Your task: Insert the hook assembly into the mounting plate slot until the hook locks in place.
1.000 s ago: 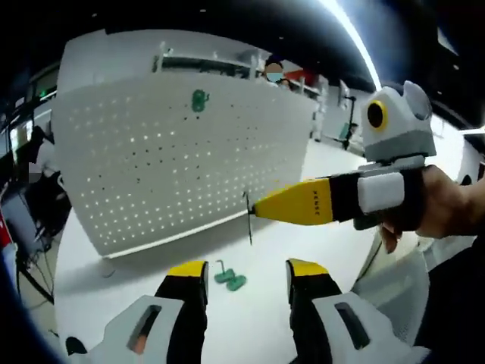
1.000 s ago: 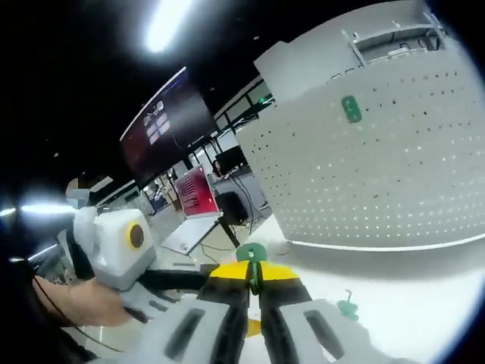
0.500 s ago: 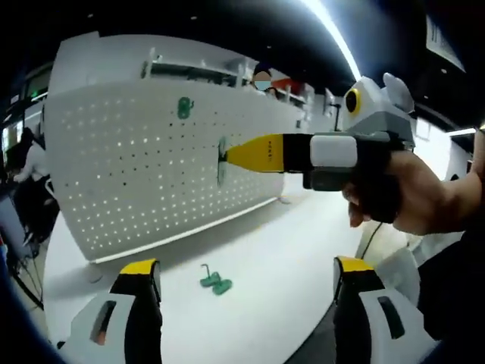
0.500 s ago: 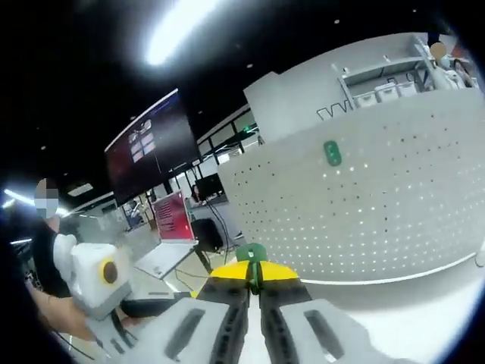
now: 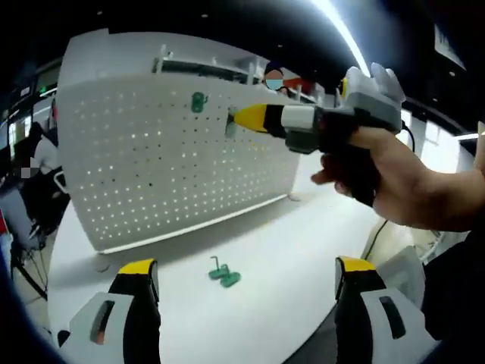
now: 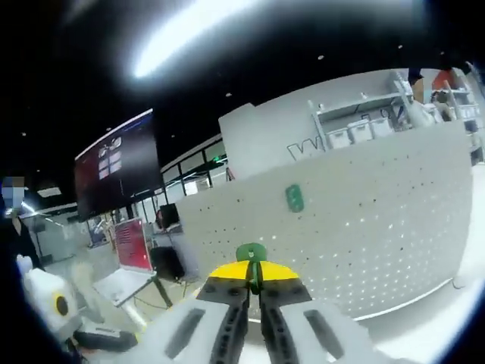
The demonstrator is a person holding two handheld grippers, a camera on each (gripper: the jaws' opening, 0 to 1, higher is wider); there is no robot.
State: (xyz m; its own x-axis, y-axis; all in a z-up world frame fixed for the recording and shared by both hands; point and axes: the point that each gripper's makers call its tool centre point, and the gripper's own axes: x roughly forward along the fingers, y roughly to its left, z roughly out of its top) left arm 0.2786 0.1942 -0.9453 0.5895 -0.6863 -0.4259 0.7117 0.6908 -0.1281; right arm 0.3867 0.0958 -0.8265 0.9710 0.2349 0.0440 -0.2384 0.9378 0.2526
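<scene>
A white perforated mounting plate (image 5: 151,167) stands upright on the white table. One green hook (image 5: 198,100) hangs high on it. My right gripper (image 5: 244,119), held by a hand, is shut on a second green hook (image 5: 230,123) close to the plate's upper part, right of the hung hook; contact with the plate cannot be told. In the right gripper view the same held hook (image 6: 251,252) sticks up from the shut yellow tips of my right gripper (image 6: 254,271), with the plate (image 6: 364,227) and hung hook (image 6: 294,199) ahead. My left gripper (image 5: 244,265) stands wide open, holding nothing.
A third green hook (image 5: 225,274) lies on the table (image 5: 303,235) in front of the plate. A dark wall screen (image 6: 114,171) and a red laptop screen (image 6: 130,244) are off to the left. Shelving (image 6: 356,125) rises behind the plate.
My right gripper has risen with the hook from table height towards the plate's upper rows. My left gripper's jaws opened wide a second ago and stay so.
</scene>
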